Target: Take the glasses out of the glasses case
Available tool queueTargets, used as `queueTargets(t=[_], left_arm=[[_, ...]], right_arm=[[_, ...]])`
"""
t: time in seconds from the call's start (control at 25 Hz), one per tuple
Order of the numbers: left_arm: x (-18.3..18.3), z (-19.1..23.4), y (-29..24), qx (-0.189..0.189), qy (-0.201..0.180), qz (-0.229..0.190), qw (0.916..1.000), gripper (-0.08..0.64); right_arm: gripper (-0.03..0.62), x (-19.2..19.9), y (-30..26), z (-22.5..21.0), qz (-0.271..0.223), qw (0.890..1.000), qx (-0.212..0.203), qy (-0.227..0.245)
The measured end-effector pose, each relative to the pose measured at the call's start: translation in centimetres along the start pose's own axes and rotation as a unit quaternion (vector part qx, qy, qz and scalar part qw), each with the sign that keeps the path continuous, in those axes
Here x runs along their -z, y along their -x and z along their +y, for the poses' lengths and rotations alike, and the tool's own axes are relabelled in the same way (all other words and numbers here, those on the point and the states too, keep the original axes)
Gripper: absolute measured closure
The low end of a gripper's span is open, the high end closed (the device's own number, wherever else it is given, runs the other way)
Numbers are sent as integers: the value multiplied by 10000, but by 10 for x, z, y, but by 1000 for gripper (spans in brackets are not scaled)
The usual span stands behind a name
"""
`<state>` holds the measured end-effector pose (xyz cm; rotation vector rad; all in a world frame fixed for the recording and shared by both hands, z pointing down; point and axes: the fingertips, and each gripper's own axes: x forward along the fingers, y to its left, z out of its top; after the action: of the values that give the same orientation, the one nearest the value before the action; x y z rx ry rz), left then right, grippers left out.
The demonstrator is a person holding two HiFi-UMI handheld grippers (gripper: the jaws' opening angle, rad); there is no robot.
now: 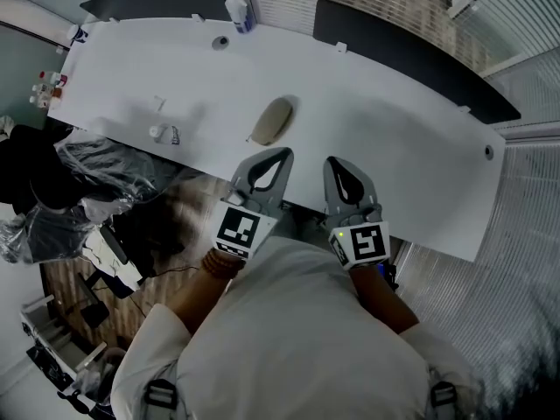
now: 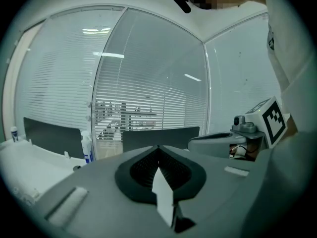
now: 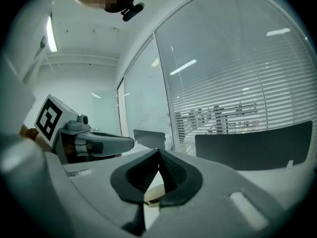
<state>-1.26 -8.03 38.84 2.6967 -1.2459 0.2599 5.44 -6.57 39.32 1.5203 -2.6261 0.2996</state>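
View from above a long white tabletop (image 1: 385,138) with a person in a pale top at its near edge, holding a claw in each hand. A beige oval glasses case (image 1: 271,121) lies flat on the tabletop, just past the centre of the view toward 11 o'clock. Its lid looks shut and no glasses can be seen. The left claw (image 1: 282,156) hangs just short of the case, with the case at its 12 o'clock, near but not touching. Its jaws are pressed together with nothing between them, and the left gripper view shows only bare white surface through the gap. The right claw (image 1: 334,161) is beside the left one, at its 3 o'clock, and the case is at about 10 o'clock from it. Its jaws are also pressed together and empty, and a sliver of the beige case (image 3: 152,196) shows low through the gap in the right gripper view. A spray bottle (image 1: 236,9) stands at the far edge, at 12 o'clock, well apart from the case. The task appears not yet begun: the case looks untouched. Steadying it, opening the lid and lifting the glasses out all seem left to do.
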Motion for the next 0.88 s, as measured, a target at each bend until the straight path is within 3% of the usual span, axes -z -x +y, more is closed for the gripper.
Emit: queueTargets(t=[0.36,0.76,0.88], left_arm=[[50,36,-17,-160,-183,471,9986,557],[108,72,-38,-224,-510,999,9934,557],[133,79,-47,-185,-626,1349,9887,512]], right_arm=[[592,41,-55,8,247,9994,-211,133],[592,106,-95,3,631,9980,-57,52],[592,120,-104,1,755,9971,-32,-31]])
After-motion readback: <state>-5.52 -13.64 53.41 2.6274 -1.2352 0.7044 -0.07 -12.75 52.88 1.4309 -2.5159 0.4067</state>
